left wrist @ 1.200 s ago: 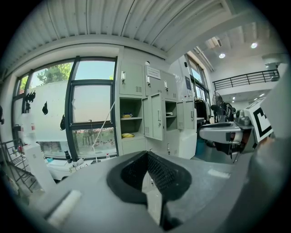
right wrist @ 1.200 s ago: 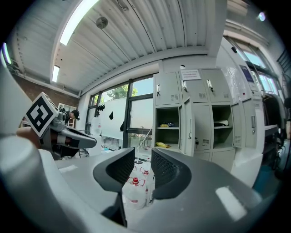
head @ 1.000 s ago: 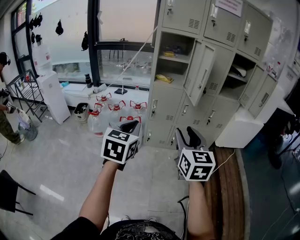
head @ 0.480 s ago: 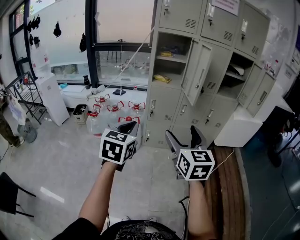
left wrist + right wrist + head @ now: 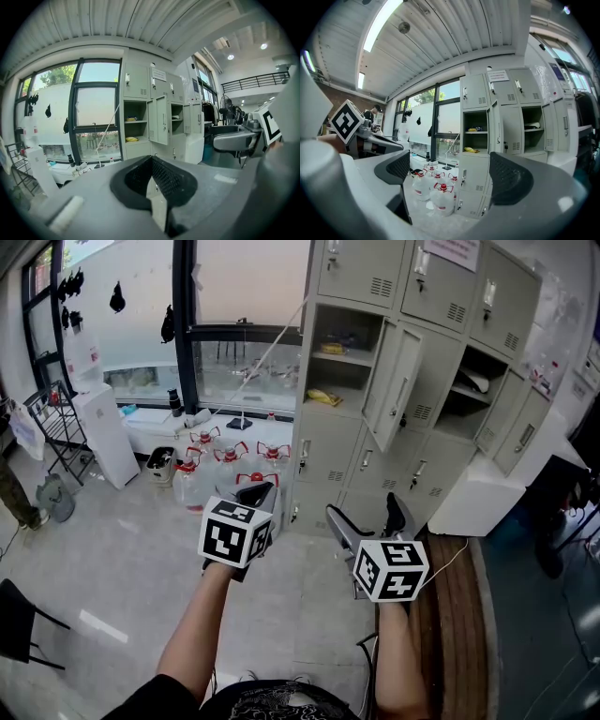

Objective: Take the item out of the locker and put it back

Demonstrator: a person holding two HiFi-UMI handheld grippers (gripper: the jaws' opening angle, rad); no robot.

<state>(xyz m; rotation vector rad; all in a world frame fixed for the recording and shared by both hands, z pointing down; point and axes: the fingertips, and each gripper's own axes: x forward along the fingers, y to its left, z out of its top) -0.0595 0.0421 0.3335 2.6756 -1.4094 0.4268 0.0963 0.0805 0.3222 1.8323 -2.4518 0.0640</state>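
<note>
A grey bank of lockers [image 5: 412,381] stands ahead. One locker has its door [image 5: 395,382] swung open; a yellow item [image 5: 323,397] lies on its lower shelf and another small item [image 5: 330,348] on the shelf above. The yellow item [image 5: 131,139] [image 5: 471,150] also shows in both gripper views. My left gripper [image 5: 255,495] is shut and holds nothing; its pads [image 5: 140,176] meet. My right gripper [image 5: 367,519] stands open and empty, its pads [image 5: 510,178] wide apart. Both grippers hang well short of the lockers.
Several water jugs with red caps [image 5: 230,465] [image 5: 436,190] stand on the floor left of the lockers. A second open locker [image 5: 473,381] holds a white thing. A wooden bench [image 5: 459,615] runs on the right. White cabinet [image 5: 103,432], wire rack [image 5: 52,413], black chair [image 5: 14,615] at left.
My right gripper's jaws have spread from nearly shut to wide open. The left gripper has held still. A person at the far left has moved almost out of view.
</note>
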